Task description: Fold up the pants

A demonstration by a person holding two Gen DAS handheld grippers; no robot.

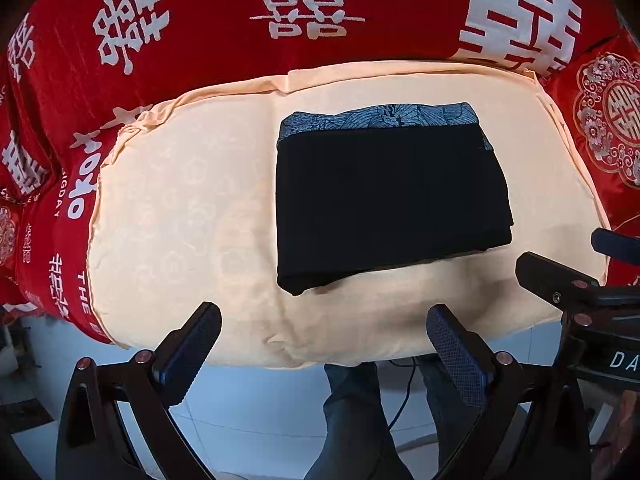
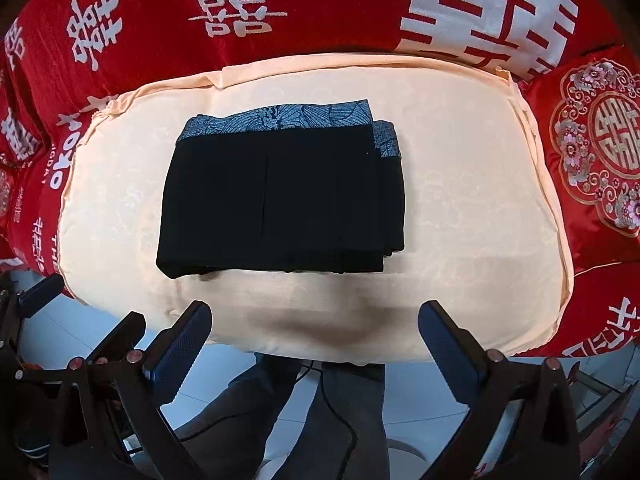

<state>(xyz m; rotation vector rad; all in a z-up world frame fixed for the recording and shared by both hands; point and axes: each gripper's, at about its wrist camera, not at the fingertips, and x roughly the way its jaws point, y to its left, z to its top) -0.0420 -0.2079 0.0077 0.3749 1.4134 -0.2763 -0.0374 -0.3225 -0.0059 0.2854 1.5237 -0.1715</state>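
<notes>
I see the black pants (image 1: 384,204) folded into a compact rectangle, lying flat on the cream cushion (image 1: 180,216), with their blue patterned waistband (image 1: 380,118) at the far edge. My left tool (image 1: 322,340) hangs released near the cushion's front edge, fingers spread wide and gripping nothing, apart from the pants. My right tool (image 2: 316,336) is likewise released, fingers wide, short of the fabric. A red bedspread (image 1: 208,52) with white characters surrounds the cushion, and a person's legs (image 2: 320,412) stand below.
</notes>
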